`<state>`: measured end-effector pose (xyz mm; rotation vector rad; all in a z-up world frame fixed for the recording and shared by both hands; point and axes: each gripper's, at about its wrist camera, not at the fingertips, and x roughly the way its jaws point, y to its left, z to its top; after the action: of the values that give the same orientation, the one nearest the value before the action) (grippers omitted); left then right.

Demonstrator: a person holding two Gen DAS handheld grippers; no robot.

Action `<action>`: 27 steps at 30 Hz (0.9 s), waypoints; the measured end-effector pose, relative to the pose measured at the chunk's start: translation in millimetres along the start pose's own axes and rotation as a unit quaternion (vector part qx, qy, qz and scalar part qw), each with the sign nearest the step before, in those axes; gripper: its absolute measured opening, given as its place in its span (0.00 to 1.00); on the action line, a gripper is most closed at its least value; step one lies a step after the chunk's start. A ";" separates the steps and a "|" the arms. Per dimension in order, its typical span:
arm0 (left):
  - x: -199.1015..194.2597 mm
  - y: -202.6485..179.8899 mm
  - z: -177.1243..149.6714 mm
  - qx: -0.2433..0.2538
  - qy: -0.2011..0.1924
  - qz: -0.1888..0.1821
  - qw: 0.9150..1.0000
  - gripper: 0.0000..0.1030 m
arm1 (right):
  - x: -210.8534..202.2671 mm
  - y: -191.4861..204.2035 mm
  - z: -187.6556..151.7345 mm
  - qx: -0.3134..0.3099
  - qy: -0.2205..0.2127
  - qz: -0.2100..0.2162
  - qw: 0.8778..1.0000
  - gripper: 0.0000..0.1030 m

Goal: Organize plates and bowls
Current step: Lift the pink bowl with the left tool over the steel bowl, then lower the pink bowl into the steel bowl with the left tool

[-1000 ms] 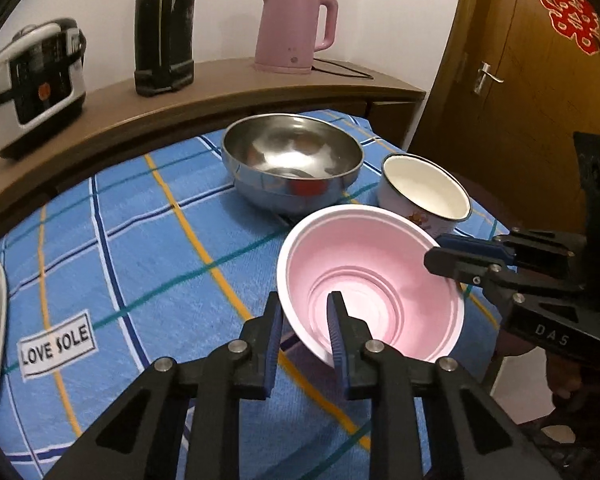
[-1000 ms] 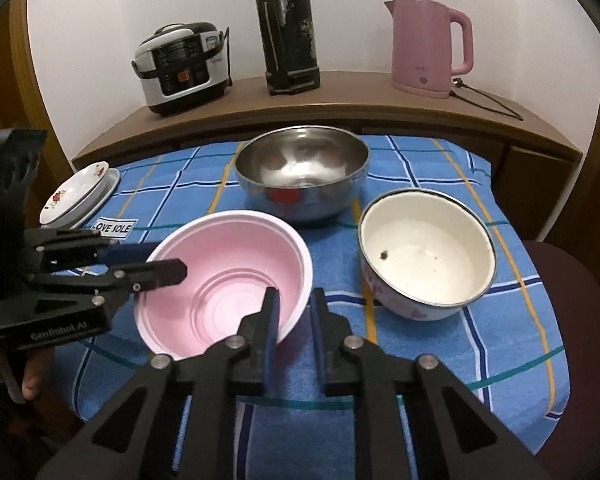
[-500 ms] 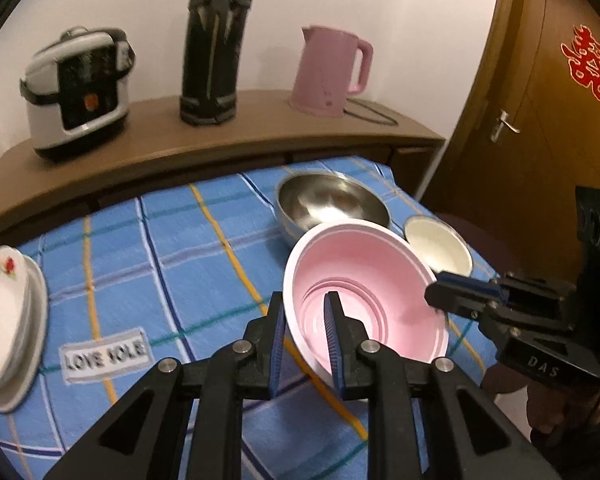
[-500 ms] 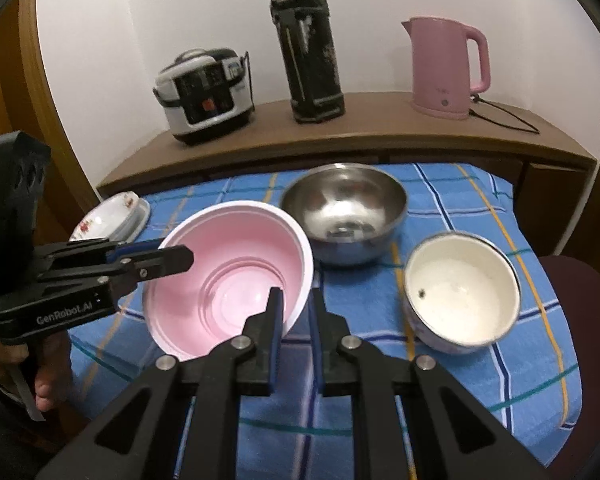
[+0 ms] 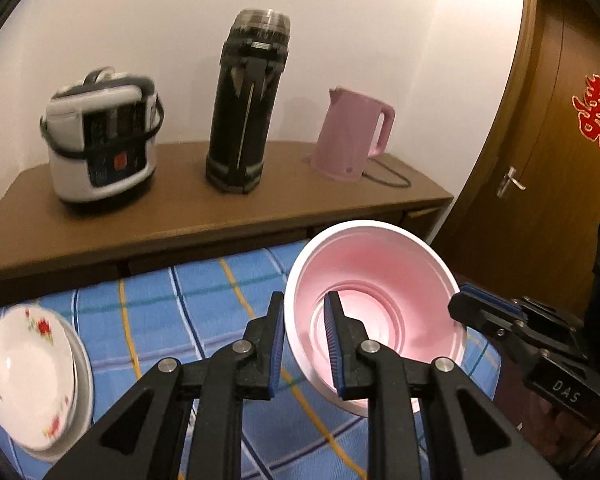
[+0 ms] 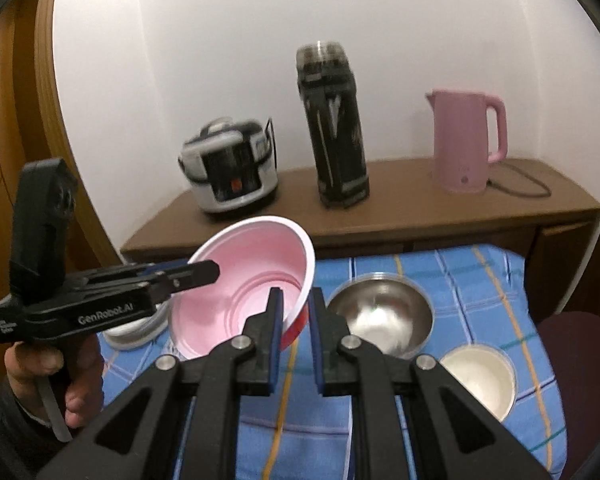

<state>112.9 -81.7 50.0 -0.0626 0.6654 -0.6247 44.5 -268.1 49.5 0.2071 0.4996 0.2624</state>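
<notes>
A pink bowl (image 5: 384, 304) with a white rim hangs in the air above the blue checked tablecloth (image 5: 188, 312), tilted toward the cameras. My left gripper (image 5: 304, 312) is shut on its near-left rim, and my right gripper (image 6: 296, 308) is shut on the opposite rim of the pink bowl (image 6: 244, 288). In the right wrist view a steel bowl (image 6: 380, 320) and a white enamel bowl (image 6: 480, 376) sit on the tablecloth (image 6: 480, 280) below and to the right. A stack of flowered white plates (image 5: 28, 376) rests at the left of the table.
A wooden sideboard (image 5: 180, 216) behind the table carries a rice cooker (image 5: 100, 144), a tall black flask (image 5: 248, 112) and a pink kettle (image 5: 348, 136) with its cord. A brown door (image 5: 560, 140) stands at the right. A person's hand (image 6: 48, 368) holds the left gripper's handle.
Both grippers have lifted the pink bowl off the tablecloth and raised it well above the other bowls. It now tilts more toward the cameras.
</notes>
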 end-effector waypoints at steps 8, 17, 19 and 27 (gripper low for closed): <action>6.3 -10.2 36.6 0.012 -0.028 -0.003 1.000 0.21 | -3.3 -7.5 29.6 -0.009 -0.031 -0.019 0.999 0.12; 37.8 -27.8 54.0 0.030 -0.004 -0.012 0.999 0.21 | -6.4 -28.6 34.8 0.006 -0.044 -0.049 0.998 0.12; 40.0 -29.9 54.5 0.031 -0.004 -0.019 0.999 0.21 | -5.9 -34.1 32.5 0.013 -0.042 -0.055 0.997 0.12; 65.5 -39.5 42.9 0.048 0.021 -0.030 0.998 0.21 | 9.6 -58.1 20.4 0.045 -0.021 -0.085 0.995 0.12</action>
<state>157.9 -156.7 57.2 0.0206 0.6746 -0.7170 74.2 -322.9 47.7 0.2565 0.4857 0.0695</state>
